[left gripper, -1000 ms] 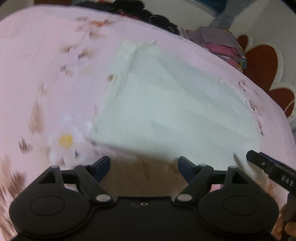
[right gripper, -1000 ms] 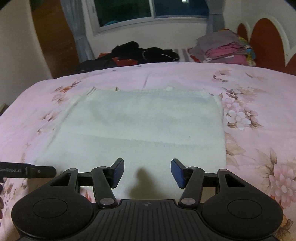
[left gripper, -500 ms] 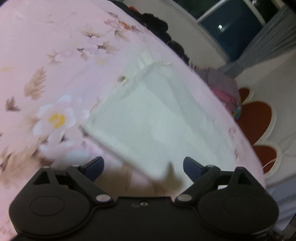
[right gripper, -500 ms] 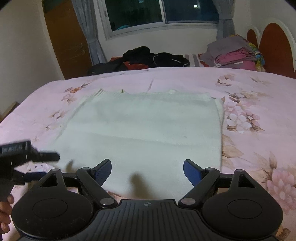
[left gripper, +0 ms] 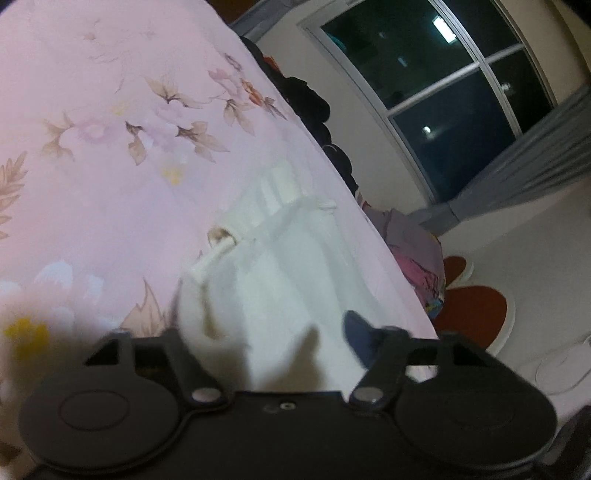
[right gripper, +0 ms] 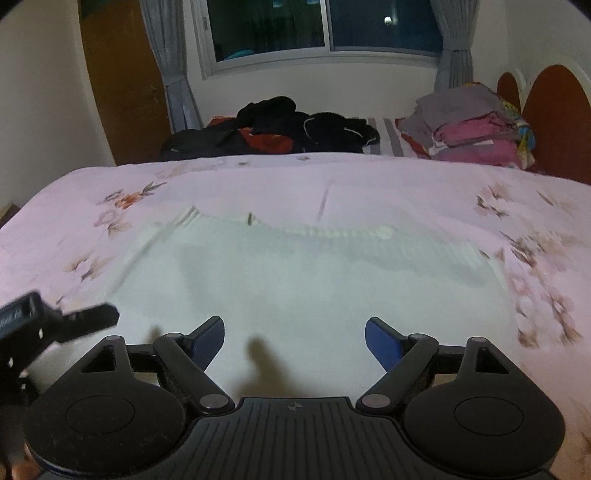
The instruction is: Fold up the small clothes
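Note:
A white knitted garment (right gripper: 314,280) lies flat on the pink floral bedspread (right gripper: 369,184). My right gripper (right gripper: 294,341) is open, its blue fingertips over the garment's near edge. In the left wrist view the garment (left gripper: 295,273) runs away from me, with its near left corner between my left gripper's (left gripper: 269,332) open jaws. The cloth hides the left fingertip; the right fingertip (left gripper: 360,332) shows. The left gripper also shows at the left edge of the right wrist view (right gripper: 74,317).
A pile of dark clothes (right gripper: 280,125) and a stack of folded pink and grey clothes (right gripper: 476,129) lie at the far side of the bed. A window (right gripper: 317,26), curtains and a wooden door (right gripper: 122,74) stand behind. The red headboard (right gripper: 550,114) is at the right.
My right gripper has opened wider and risen a little. My left gripper has tilted and moved in onto the garment's left corner, which now lies between its jaws.

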